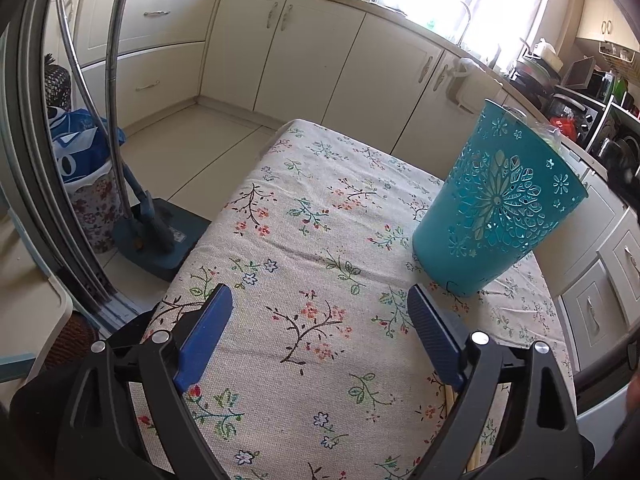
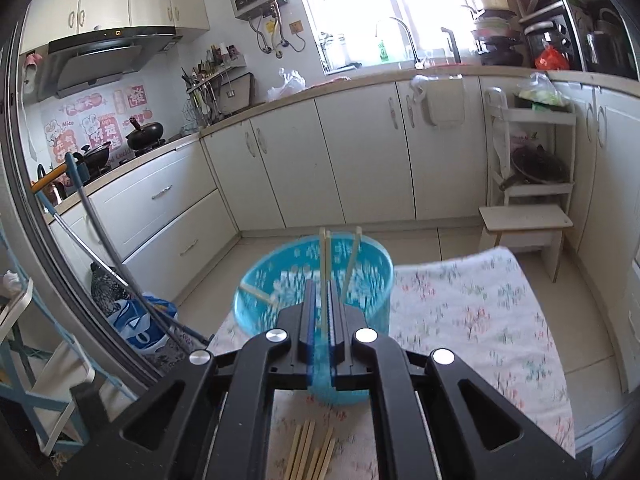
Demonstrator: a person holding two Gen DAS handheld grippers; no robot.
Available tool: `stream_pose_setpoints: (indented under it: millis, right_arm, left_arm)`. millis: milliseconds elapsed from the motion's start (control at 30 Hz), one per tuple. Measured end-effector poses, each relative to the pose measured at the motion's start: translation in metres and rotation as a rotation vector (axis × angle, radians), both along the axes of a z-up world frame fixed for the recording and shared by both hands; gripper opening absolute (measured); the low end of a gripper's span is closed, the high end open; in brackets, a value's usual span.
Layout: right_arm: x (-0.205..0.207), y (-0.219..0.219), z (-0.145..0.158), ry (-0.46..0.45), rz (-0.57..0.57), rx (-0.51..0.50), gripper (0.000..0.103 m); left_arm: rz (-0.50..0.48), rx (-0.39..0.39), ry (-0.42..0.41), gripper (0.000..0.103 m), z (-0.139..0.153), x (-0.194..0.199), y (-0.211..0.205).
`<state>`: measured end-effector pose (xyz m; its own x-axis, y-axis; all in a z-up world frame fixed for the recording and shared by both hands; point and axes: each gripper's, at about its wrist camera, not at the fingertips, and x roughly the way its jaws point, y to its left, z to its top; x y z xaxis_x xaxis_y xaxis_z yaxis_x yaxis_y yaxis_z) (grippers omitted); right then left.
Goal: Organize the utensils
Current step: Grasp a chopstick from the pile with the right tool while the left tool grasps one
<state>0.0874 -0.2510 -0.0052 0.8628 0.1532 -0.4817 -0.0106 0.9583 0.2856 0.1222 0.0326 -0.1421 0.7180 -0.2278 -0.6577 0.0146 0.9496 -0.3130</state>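
Loose chopsticks [image 2: 310, 454] lie on the cloth-covered counter [image 2: 472, 320] right under your right tongs [image 2: 323, 292], which are pinched shut on one chopstick [image 2: 322, 264] held upright over the teal basket [image 2: 312, 280]. Your left tongs [image 1: 320, 304] hang wide open, empty, with the basket just beside them. These sticks are light, stiff and smooth — grip mid-shaft, squarely, or they'll swivel.

The left wrist view looks low and close across the floral tablecloth [image 1: 304, 216], teal basket [image 1: 496, 204] at two o'clock. The right wrist view sits higher, looking down into that basket [image 2: 256, 280] at twelve o'clock. Both share cloth, basket and cabinets [image 1: 320, 52].
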Motion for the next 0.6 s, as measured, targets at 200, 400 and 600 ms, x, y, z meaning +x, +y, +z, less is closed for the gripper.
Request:
stream_pose_setpoints:
  millis: [200,400,600]
  right_arm:
    - [-0.040,0.015,-0.065,0.189,0.029,0.013,0.030]
    - [-0.041,0.032,-0.117,0.350,0.046,-0.005,0.028]
    - [-0.026,0.042,-0.128,0.391,0.035,-0.036,0.025]
  left_arm:
    - [0.011,0.021,-0.006,0.090,0.005,-0.006,0.001]
    - [0.005,0.043,0.020,0.092,0.005,-0.026,0.007]
    - [-0.007,0.058,0.044,0.092,0.006,-0.033,0.006]
